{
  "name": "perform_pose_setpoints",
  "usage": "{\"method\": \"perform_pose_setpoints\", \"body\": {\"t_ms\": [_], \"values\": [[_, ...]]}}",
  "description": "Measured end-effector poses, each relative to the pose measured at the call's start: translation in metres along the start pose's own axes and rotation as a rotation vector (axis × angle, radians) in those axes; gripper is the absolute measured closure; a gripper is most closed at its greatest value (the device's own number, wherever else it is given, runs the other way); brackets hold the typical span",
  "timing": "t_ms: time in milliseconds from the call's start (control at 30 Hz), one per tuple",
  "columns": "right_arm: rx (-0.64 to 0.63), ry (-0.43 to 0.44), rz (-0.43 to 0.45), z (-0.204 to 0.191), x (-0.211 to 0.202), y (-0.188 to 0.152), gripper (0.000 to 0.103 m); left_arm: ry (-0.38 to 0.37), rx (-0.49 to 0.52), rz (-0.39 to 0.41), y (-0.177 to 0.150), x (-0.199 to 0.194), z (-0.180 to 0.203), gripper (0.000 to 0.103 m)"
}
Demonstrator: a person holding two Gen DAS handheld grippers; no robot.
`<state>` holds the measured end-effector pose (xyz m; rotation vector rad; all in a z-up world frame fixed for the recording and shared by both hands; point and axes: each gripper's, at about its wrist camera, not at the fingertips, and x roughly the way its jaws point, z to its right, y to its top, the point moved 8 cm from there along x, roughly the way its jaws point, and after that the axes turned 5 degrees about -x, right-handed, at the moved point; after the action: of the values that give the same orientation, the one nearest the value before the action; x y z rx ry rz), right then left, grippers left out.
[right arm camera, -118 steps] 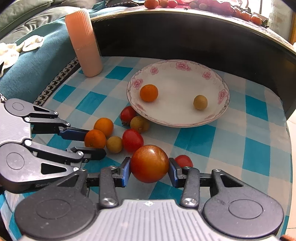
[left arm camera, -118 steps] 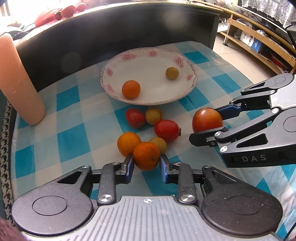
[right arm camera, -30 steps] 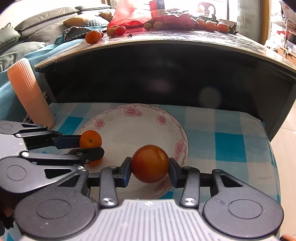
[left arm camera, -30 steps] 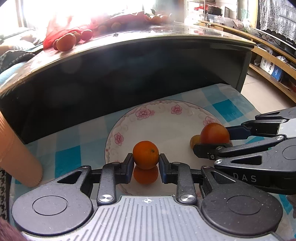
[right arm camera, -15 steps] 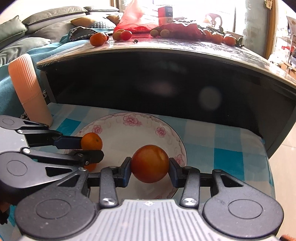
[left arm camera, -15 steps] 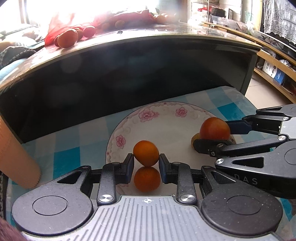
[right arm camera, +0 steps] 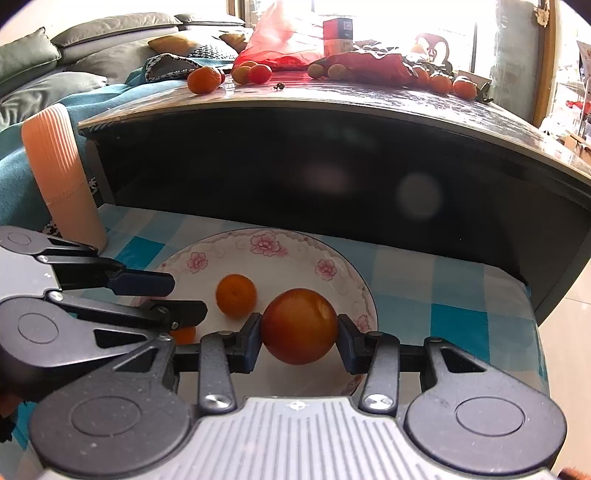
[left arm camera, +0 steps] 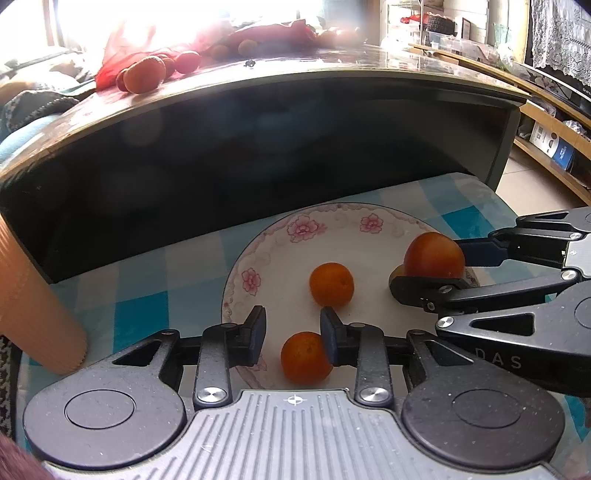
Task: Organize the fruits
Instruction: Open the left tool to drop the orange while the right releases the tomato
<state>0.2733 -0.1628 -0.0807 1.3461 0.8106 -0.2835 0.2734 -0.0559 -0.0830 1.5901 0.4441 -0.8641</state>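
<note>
Checked cloth [left arm camera: 140,280], dark glossy table behind plate [left arm camera: 280,236].
Left gripper [left arm camera: 291,332] opening, empty; right gripper [right arm camera: 300,334] clamps round tomato [right arm camera: 299,325] over plate.

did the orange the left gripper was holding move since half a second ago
Yes. The orange has left the opening left gripper and now lies farther in on the plate, clear of its fingers.

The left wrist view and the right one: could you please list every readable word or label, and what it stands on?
"DAS": on the side of the right tool.
Red-topped box on the dark table: label too blurred to read.
Blue box on the shelf: print too small.
</note>
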Motion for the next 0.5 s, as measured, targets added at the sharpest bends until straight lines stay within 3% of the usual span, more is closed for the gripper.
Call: {"method": "perform_pose_setpoints", "body": {"t_ms": [500], "values": [[-0.003,0.008,0.043,-0.005,-0.016,0.007,0.045,0.019,0.003,0.016,0.001,-0.014,-0.007,0.053]]}}
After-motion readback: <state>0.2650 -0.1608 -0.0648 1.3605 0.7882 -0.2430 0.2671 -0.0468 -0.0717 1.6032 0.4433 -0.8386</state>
